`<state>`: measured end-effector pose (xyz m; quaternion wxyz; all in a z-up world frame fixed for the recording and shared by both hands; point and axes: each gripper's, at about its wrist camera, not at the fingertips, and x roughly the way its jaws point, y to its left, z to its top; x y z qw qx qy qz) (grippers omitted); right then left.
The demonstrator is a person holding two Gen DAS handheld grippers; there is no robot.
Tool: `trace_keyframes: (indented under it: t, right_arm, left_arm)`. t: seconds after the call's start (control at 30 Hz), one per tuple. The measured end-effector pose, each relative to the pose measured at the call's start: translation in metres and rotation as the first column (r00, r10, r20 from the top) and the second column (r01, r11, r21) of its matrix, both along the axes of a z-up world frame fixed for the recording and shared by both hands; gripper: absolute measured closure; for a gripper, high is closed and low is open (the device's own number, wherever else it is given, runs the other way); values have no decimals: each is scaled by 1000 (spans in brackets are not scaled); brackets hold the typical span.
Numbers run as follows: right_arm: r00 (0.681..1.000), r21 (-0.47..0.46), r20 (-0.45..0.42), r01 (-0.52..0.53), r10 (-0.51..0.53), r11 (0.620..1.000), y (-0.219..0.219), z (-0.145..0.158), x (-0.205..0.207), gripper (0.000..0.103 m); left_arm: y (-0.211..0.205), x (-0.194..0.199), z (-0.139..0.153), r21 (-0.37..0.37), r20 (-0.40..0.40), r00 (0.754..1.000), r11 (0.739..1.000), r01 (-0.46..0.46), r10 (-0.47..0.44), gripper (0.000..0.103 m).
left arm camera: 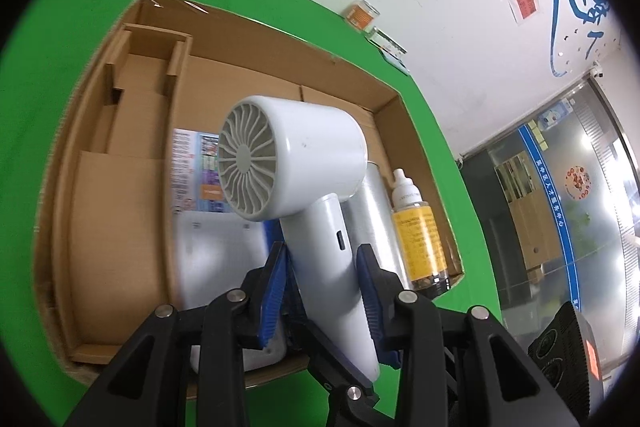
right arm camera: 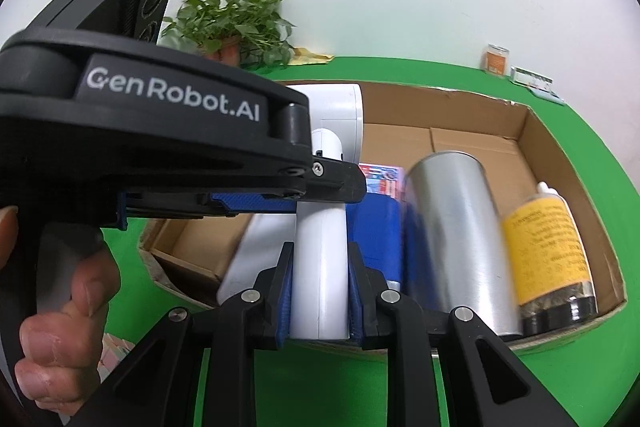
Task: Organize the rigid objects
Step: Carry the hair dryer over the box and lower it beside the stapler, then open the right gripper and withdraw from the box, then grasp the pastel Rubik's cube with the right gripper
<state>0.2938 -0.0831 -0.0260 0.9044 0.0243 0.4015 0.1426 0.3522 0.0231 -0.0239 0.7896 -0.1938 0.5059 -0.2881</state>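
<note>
A white hair dryer [left arm camera: 296,163] is held above an open cardboard box [left arm camera: 132,131]. My left gripper [left arm camera: 322,267] is shut on its handle, the blue pads on both sides. My right gripper [right arm camera: 318,269] is shut on the lower end of the same handle [right arm camera: 320,275]; the left gripper body [right arm camera: 160,131] crosses just above it. In the box lie a silver cylinder [right arm camera: 460,235], a yellow-labelled bottle [right arm camera: 548,243], a blue item [right arm camera: 374,231] and a white flat box [left arm camera: 216,247].
The box sits on a green table [right arm camera: 580,131]. A cardboard insert [left arm camera: 140,83] fills the box's far left. A potted plant [right arm camera: 236,23], an orange jar [right arm camera: 496,57] and a small card [right arm camera: 534,79] stand by the white wall.
</note>
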Motion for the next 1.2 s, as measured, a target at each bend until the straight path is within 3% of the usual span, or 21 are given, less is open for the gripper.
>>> trace_keyframes:
  t: [0.13, 0.47, 0.53, 0.6, 0.63, 0.67, 0.7, 0.77, 0.83, 0.9, 0.97, 1.1, 1.2]
  right_arm:
    - [1000, 14, -7, 9, -9, 1000, 12, 1, 2, 81]
    - [989, 90, -143, 61, -47, 994, 16, -18, 12, 77]
    - [989, 92, -144, 57, -43, 994, 15, -18, 9, 75]
    - [990, 102, -134, 53, -40, 993, 11, -17, 1, 73]
    - [991, 115, -128, 48, -33, 992, 9, -16, -4, 68]
    - [993, 134, -112, 41, -26, 990, 4, -14, -11, 55]
    - [996, 141, -86, 40, -28, 989, -1, -12, -18, 50]
    - [1000, 161, 2, 18, -19, 987, -9, -5, -34, 33]
    - [989, 86, 122, 69, -79, 994, -17, 1, -53, 7]
    - [980, 96, 180, 64, -80, 993, -27, 5, -63, 7]
    - [981, 108, 182, 42, -61, 993, -33, 5, -70, 7]
    - [986, 116, 159, 33, -51, 993, -43, 0, -78, 7]
    - [992, 130, 114, 31, -46, 991, -48, -10, -79, 7]
  left_arm:
    - [4, 7, 0, 17, 5, 1000, 1000, 13, -13, 69]
    - [-1, 26, -27, 36, -110, 993, 998, 47, -43, 69]
    - [1, 20, -23, 46, -85, 996, 999, 21, -17, 69]
    - [6, 13, -13, 52, -36, 999, 999, 1, 1, 61]
    - [9, 9, -9, 58, -20, 1000, 998, -8, 9, 57]
    - [12, 2, -2, 74, 7, 1000, 997, -25, 24, 45]
    - [17, -7, 6, 100, 52, 997, 994, -54, 49, 34]
    - [26, -25, 19, 139, 146, 985, 984, -112, 91, 24]
    - [36, -46, 29, 170, 238, 964, 972, -161, 118, 23]
    - [46, -65, 31, 203, 289, 947, 958, -203, 139, 22]
    - [59, -83, 23, 244, 288, 943, 940, -239, 165, 22]
    - [82, -104, -9, 313, 191, 960, 914, -257, 204, 22]
    - [94, -116, -32, 365, 125, 959, 887, -284, 256, 22]
